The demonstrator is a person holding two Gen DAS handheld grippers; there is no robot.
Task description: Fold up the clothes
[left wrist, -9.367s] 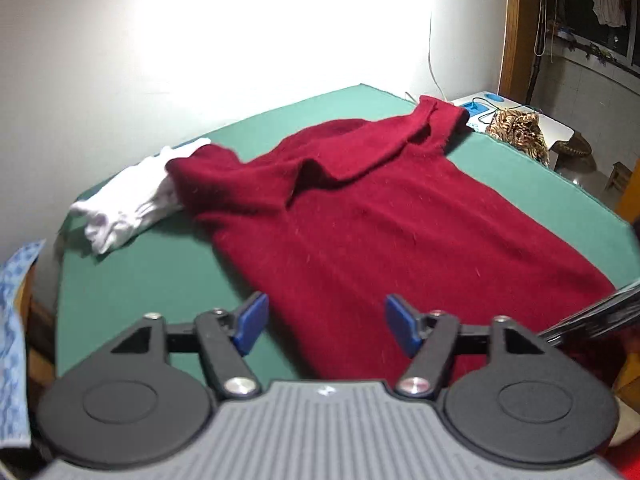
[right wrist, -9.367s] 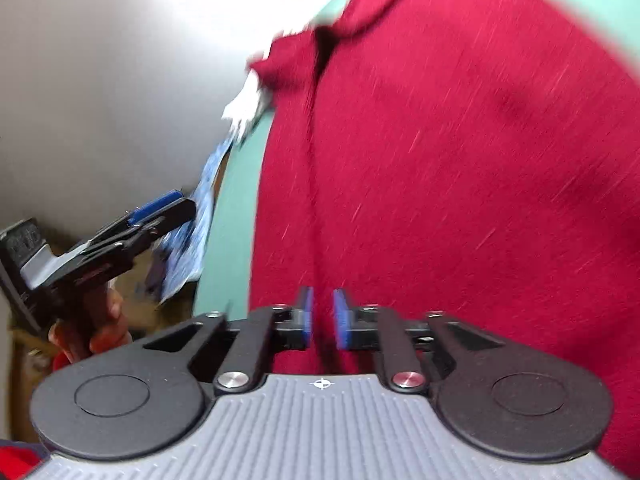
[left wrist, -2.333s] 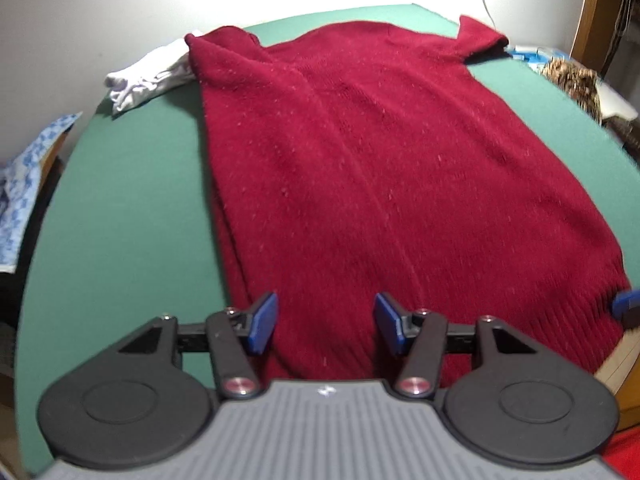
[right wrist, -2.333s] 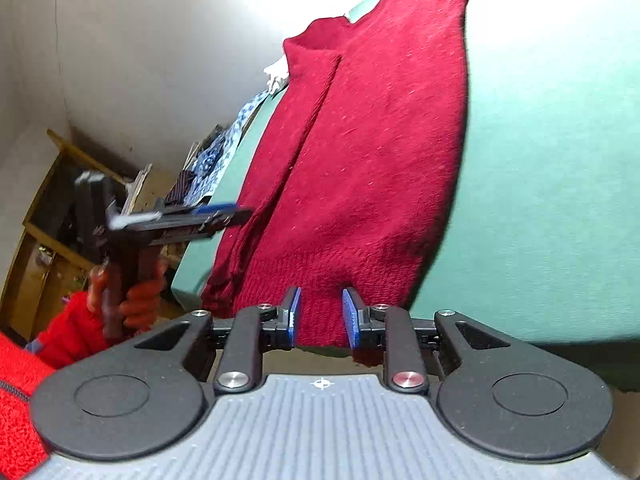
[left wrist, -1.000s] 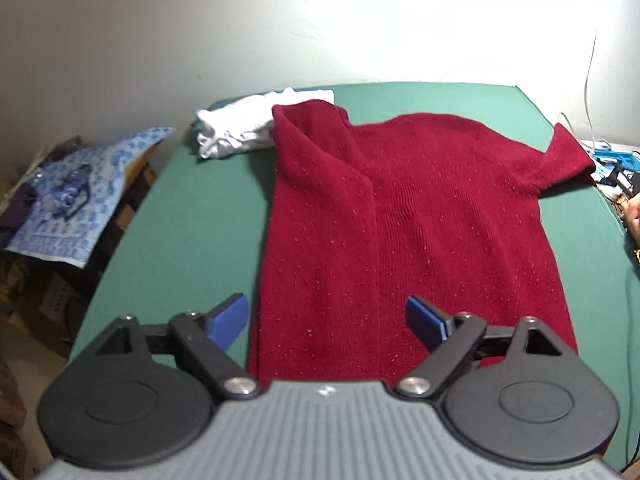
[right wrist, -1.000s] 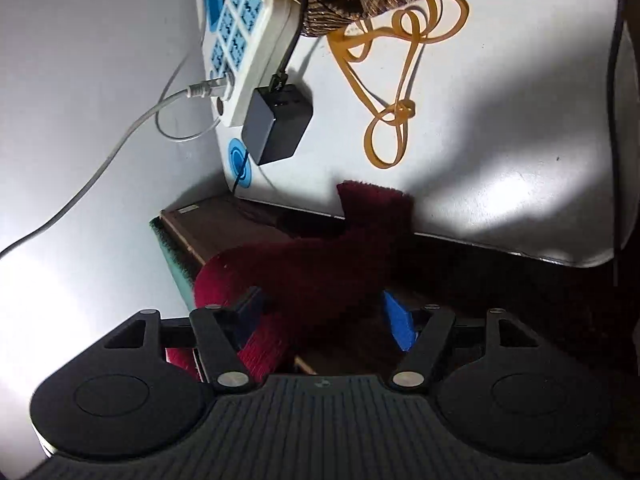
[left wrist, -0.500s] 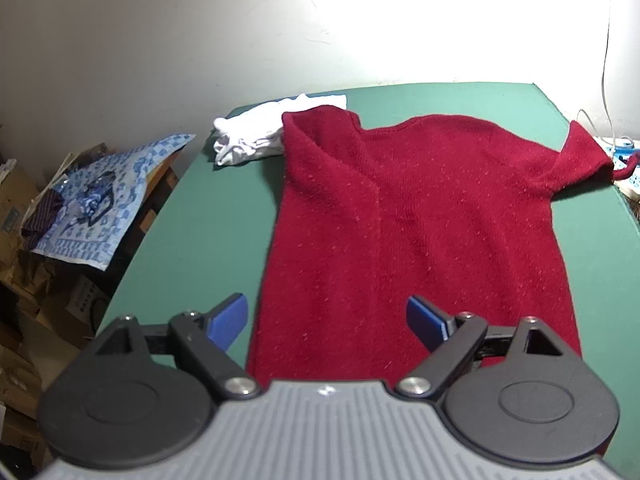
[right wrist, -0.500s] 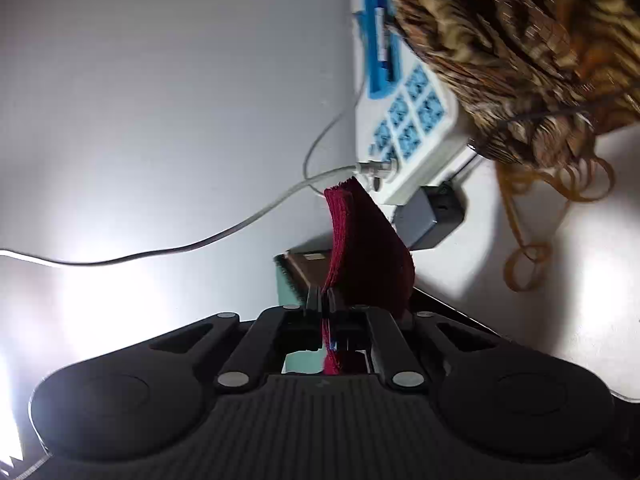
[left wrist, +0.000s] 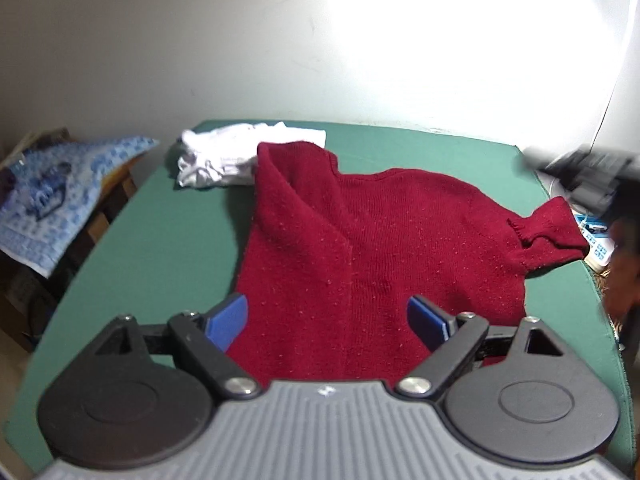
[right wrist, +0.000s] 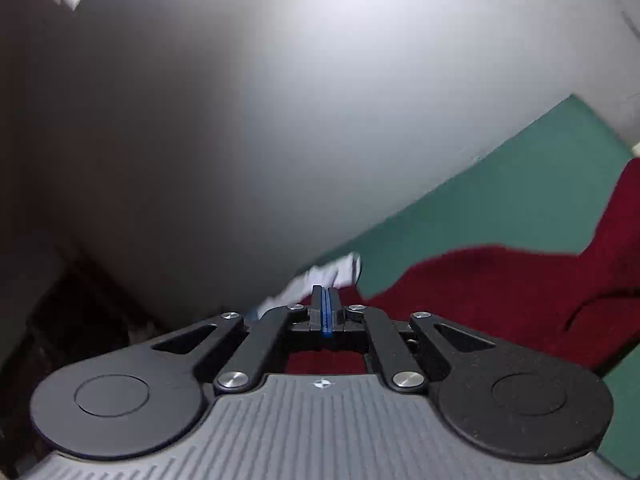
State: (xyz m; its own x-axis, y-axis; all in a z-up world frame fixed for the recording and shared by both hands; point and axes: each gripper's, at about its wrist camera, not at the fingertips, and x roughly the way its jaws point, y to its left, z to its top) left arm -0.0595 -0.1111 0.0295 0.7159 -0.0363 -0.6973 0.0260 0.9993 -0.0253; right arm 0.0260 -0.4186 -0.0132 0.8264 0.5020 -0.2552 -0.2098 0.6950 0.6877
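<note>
Blue patterned cloth (left wrist: pixel 60 184) beside green table (left wrist: pixel 160 240)

Red sweater (left wrist: pixel 372 248): knitted cloth, fuzzy and matt, ribbed at the cuff. Table cover (left wrist: pixel 168 240): green, matt, felt-like cloth; white garment (left wrist: pixel 228 156): smooth, crumpled fabric. Left gripper (left wrist: pixel 326 320): matt black plastic, blue pads, glossy metal rivets.

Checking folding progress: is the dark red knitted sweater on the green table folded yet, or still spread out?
Partly folded. The dark red knitted sweater lies flat, its left side already turned in over the body, its right sleeve still out.
</note>
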